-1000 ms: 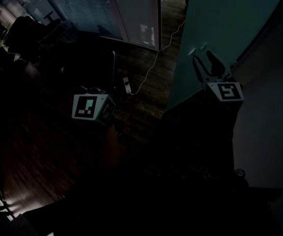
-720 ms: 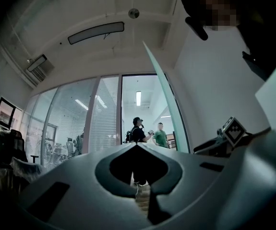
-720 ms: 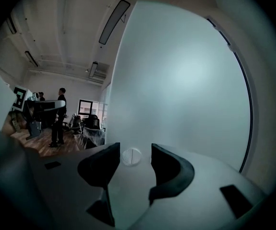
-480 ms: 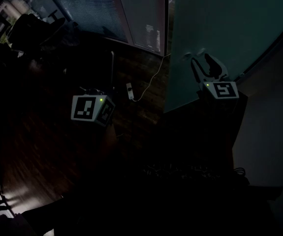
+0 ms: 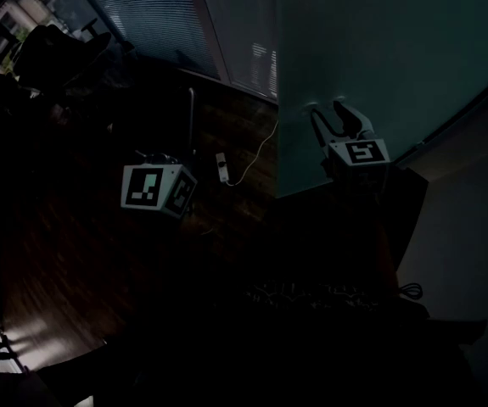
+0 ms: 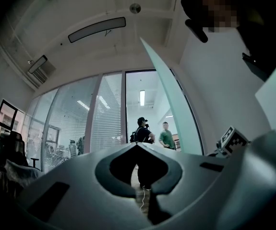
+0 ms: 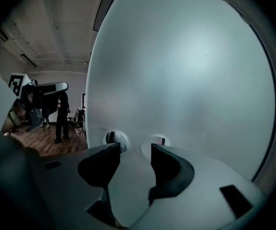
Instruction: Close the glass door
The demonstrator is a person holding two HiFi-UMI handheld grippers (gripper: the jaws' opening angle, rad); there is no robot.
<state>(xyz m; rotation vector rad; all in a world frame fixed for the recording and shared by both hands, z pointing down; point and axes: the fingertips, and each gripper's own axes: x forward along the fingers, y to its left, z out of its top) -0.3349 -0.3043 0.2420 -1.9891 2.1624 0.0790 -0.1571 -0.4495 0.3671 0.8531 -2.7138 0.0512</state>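
Note:
The frosted glass door (image 5: 379, 49) fills the upper right of the head view, its free edge standing over the wooden floor. My right gripper (image 5: 328, 110) is at the door's face near that edge. In the right gripper view this gripper (image 7: 135, 147) is open, with nothing between its jaws, and the door (image 7: 186, 71) is right in front with two round fittings (image 7: 113, 138) just past the tips. My left gripper (image 6: 138, 145) is shut on nothing and apart from the door (image 6: 169, 99); its marker cube (image 5: 153, 187) hangs over the floor at centre left.
A power strip (image 5: 221, 168) and its white cable lie on the floor near the door's edge. A glass partition with blinds (image 5: 159, 15) runs along the back, with dark chairs (image 5: 57, 53) at left. Two people (image 6: 145, 133) stand beyond the doorway. A pale wall (image 5: 473, 227) is at right.
The door's free edge has swung leftward in the head view, and my right gripper has moved left with it. The left gripper has barely moved.

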